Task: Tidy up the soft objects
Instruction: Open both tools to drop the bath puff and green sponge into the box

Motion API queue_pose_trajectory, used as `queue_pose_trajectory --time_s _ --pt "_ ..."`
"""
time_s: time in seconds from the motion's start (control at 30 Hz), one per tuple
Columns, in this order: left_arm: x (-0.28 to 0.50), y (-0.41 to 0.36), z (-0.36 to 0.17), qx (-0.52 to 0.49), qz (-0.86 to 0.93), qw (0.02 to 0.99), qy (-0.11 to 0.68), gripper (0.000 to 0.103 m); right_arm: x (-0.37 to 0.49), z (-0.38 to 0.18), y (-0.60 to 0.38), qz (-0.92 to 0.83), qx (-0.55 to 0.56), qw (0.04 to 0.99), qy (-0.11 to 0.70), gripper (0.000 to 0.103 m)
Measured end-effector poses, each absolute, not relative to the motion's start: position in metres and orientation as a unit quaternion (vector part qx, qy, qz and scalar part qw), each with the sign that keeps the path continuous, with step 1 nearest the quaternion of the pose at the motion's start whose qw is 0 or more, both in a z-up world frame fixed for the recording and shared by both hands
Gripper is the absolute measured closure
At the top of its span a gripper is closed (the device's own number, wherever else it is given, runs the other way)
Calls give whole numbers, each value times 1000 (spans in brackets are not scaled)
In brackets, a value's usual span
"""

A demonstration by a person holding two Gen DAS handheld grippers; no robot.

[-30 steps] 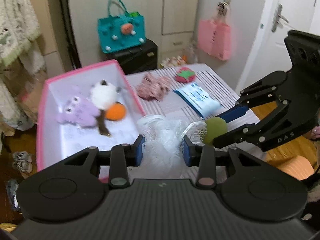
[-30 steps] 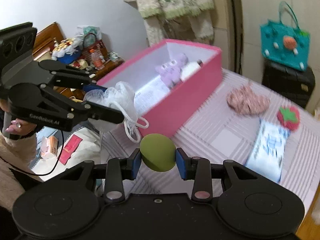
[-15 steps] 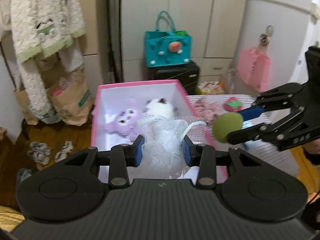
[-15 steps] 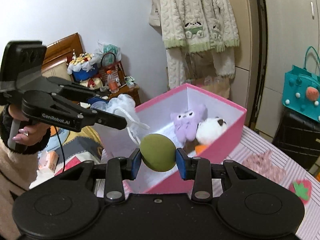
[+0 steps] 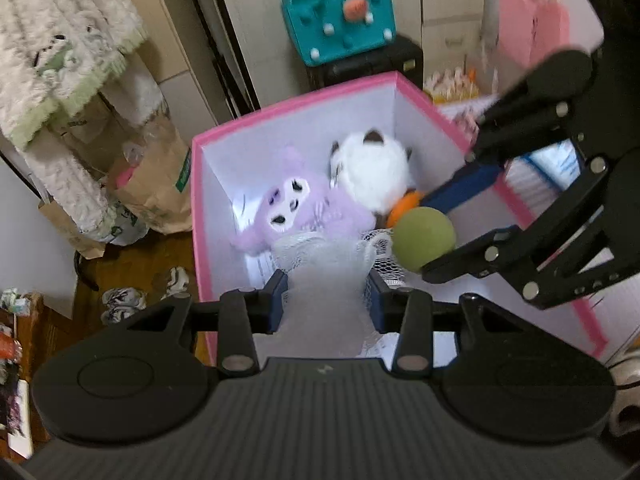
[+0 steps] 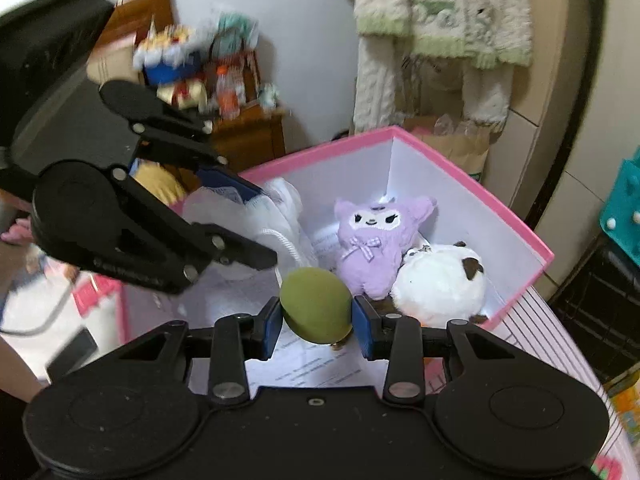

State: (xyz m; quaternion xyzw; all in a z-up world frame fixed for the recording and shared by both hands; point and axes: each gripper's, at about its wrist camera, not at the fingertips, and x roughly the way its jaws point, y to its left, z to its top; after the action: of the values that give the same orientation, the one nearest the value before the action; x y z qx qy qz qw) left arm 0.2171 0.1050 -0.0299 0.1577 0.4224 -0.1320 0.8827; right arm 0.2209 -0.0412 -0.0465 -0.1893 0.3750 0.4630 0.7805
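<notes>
The left hand-held gripper (image 5: 326, 295) tilts steeply downward, its blue pads pressed into a white mesh bath pouf (image 5: 324, 276) bunched between them. The right hand-held gripper (image 6: 316, 322) slants down likewise, its jaws clamped on an olive-green sponge ball (image 6: 316, 307). The two tools sit close together, fingertips near each other. A hand (image 6: 16, 232) shows behind the left tool.

Both grippers hang over the box (image 5: 294, 110), the left gripper (image 5: 326, 298) beside the right gripper (image 6: 316, 322). The mesh puff (image 5: 326, 264) sits between the left one's fingers, the ball (image 6: 316, 306) between the right's. In the box two plush toys lie side by side, touching: the horned one (image 6: 374, 238) and the round one (image 6: 440, 286). A bag (image 5: 340, 14) stands behind the box.
</notes>
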Motion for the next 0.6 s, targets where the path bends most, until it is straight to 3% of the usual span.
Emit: queue_pose_trajectory --time_s 0.3,0.6 --pt "222 94 -45 226 -121 874 413 62 229 -69 -18 457 -254 761 384 60" --pt "220 89 -49 243 -112 875 404 53 229 -73 -12 452 -274 758 382 57"
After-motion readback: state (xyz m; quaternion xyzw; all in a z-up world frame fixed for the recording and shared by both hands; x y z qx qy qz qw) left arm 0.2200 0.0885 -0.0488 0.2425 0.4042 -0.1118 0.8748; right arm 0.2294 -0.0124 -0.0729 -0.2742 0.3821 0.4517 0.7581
